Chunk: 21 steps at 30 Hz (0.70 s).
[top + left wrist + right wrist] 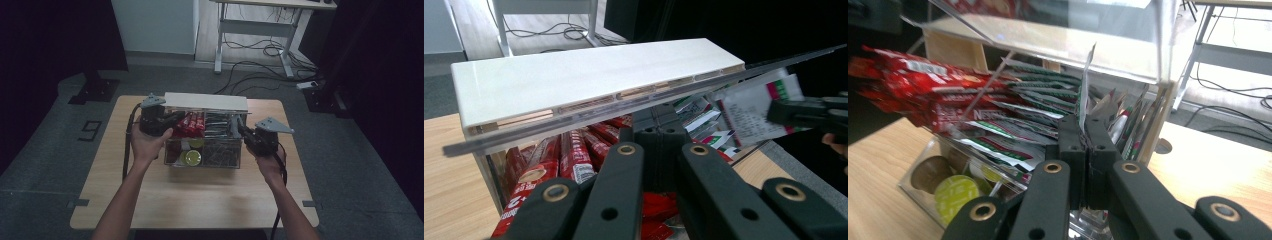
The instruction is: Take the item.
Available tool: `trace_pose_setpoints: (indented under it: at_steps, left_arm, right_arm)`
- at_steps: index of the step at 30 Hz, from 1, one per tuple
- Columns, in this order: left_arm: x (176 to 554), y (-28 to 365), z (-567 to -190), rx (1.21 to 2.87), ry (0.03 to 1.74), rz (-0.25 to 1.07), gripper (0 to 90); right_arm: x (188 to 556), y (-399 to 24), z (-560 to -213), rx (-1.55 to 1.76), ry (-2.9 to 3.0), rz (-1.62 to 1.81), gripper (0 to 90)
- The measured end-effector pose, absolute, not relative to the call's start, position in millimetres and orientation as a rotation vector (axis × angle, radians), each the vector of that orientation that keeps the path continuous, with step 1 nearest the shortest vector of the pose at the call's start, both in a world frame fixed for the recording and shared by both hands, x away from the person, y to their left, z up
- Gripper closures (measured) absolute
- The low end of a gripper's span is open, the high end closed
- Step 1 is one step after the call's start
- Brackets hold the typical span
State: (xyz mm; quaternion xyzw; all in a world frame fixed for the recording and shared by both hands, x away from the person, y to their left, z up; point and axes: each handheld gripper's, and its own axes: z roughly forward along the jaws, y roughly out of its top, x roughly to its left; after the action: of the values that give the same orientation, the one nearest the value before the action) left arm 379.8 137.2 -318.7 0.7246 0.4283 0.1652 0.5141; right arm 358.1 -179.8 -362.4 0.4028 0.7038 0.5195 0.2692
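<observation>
Clear acrylic organiser box [220, 159] with red and green sachets, centre of pale wooden counter [195, 200]. Left tongs [658, 132] clamped on flat clear hinged lid [774, 61], propping it up for access. Right tongs [1083, 131] pinched on one thin white-edged sachet [1087, 75], apparently to lift it out.

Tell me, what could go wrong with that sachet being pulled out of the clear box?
The right gripper pinches only the sachet's thin edge, so it may slip or tear. Neighbouring sachets are packed tight and could be dragged out too. The left gripper seems to hold the lid up by its clear edge; if that grip slips, the lid could drop onto the right gripper.
</observation>
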Motion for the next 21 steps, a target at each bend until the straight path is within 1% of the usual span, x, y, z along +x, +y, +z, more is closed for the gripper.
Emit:
trace_pose_setpoints:
  at_steps: [21]
  left_arm:
    - [380.0,139.6,-319.6,1.73,1.036,0.39,90.0]
  right_arm:
    - [341.7,-199.2,-355.5,1.063,1.851,1.473,87.5]
